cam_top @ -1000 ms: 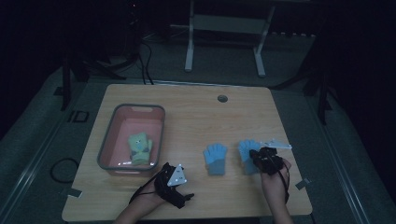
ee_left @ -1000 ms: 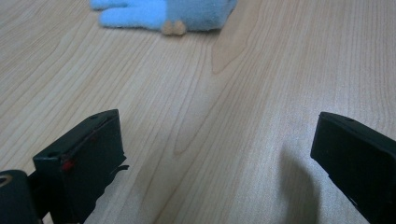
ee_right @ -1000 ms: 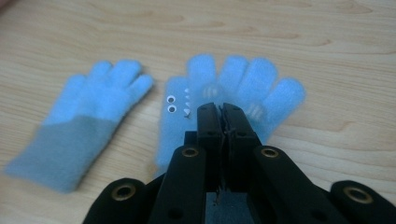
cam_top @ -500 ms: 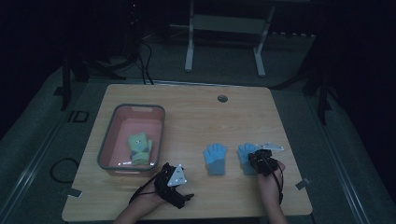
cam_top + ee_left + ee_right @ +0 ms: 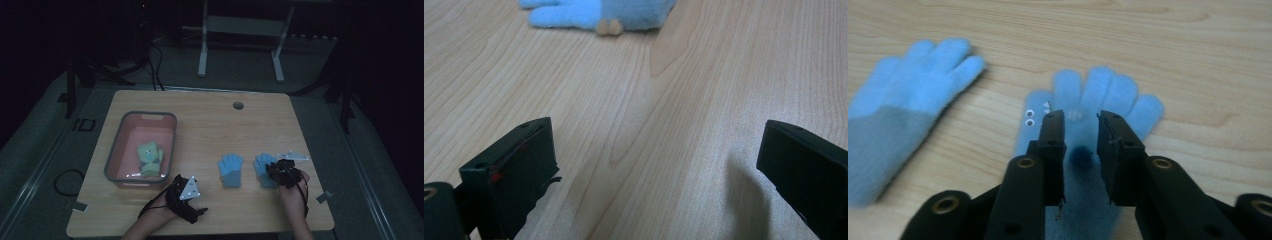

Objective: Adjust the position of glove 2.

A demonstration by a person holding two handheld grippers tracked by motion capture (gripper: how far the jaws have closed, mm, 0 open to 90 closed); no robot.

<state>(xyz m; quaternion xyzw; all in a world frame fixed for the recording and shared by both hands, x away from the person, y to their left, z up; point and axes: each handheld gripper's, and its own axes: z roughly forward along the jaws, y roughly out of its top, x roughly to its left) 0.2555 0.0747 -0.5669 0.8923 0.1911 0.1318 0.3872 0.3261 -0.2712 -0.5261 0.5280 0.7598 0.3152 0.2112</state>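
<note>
Right claw [image 5: 1080, 125] seen poised over right blue glove [image 5: 1108, 95]; jaws narrowly parted, set over glove's palm, glove fabric visible in gap; firm grip cannot be told. Glove laid flat on tabletop [image 5: 210, 125], fingers pointed away from claw. Left claw [image 5: 187, 192] held near front edge, jaws spread wide, nothing between them. Second blue glove [image 5: 230, 169] laid just beside first, between claws. Farther left, pink bin [image 5: 120, 150] placed, green glove [image 5: 150, 159] inside.
</note>
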